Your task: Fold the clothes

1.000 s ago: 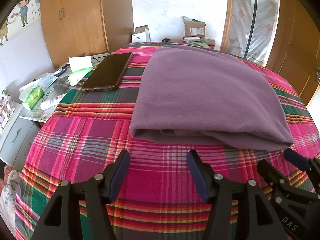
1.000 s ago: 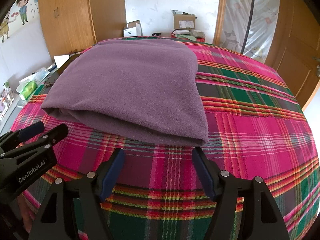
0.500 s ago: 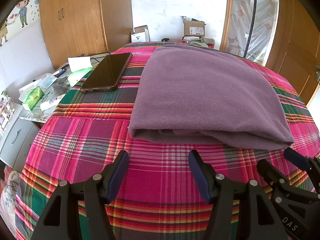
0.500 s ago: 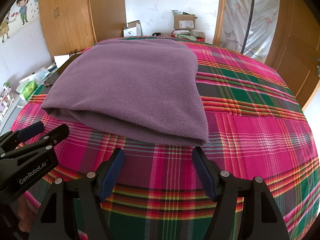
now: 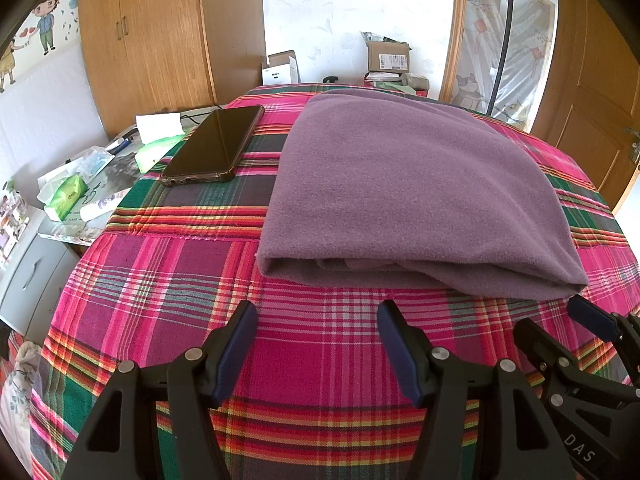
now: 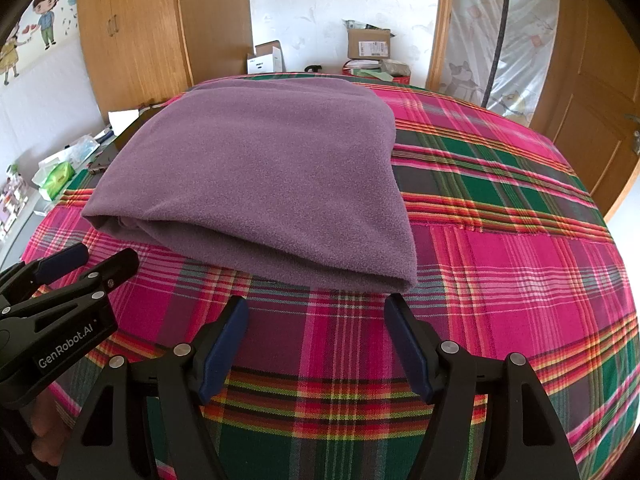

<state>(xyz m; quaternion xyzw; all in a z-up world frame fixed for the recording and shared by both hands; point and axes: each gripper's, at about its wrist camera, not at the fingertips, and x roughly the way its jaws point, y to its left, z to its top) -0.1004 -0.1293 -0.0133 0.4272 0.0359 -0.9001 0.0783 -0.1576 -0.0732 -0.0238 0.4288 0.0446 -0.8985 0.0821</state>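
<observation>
Nearest the cameras, the left gripper (image 5: 316,312) and the right gripper (image 6: 318,306) both hang just above the plaid cloth (image 5: 328,360) that covers the bench, side by side and level with each other. Each has its jaws spread wide and nothing between them; neither touches the fleece (image 5: 412,184). Just beyond the fingertips lies that purple fleece, flat on the plaid cloth and gathered into a compact rectangle. Its near edge shows several stacked layers, with inner folds visible in the open mouth on the left side, while the right near corner is a closed, rounded fold. The top face is smooth, without loose sleeves or trailing corners in sight. Judging from this, the folding of this piece looks largely done, perhaps complete; the near edge is a little uneven, so a last tidy or one more fold in half could remain, but nothing here settles which. No other garment waiting to be folded is in view. Further off, left of the fleece, a phone (image 5: 214,146) lies on the cloth, apart from the fabric. Beyond the bench stand boxes (image 5: 388,56) against the wall, which have no part in the work.
</observation>
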